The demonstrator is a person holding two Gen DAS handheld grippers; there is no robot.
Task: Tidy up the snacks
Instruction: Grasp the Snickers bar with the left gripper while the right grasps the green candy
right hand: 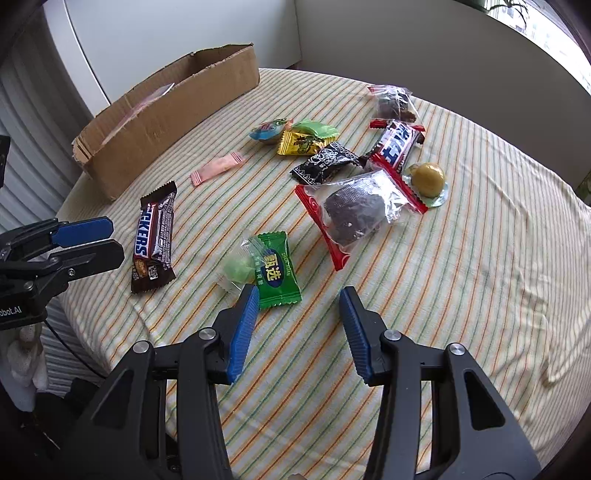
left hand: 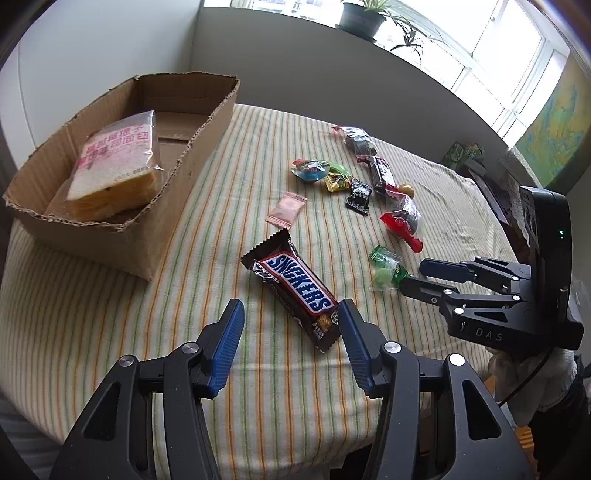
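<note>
A Snickers bar (left hand: 295, 291) lies on the striped tablecloth, its near end between the open fingers of my left gripper (left hand: 291, 312); the bar also shows in the right wrist view (right hand: 154, 242). A cardboard box (left hand: 177, 184) at the left holds a bagged bread slice (left hand: 114, 166). My right gripper (right hand: 298, 295) is open and empty, just short of a green candy (right hand: 277, 273) and a pale green sweet (right hand: 238, 271). Several more wrapped snacks lie scattered: a pink packet (right hand: 218, 168), a red-edged clear bag (right hand: 354, 214), a black candy (right hand: 325, 162).
The round table's striped cloth (right hand: 480, 277) falls away at the near edge. A yellow ball sweet (right hand: 427, 180), a second small Snickers (right hand: 397, 146) and a jelly cup (right hand: 267, 131) lie further back. A wall, window and potted plant (left hand: 364, 14) stand behind the table.
</note>
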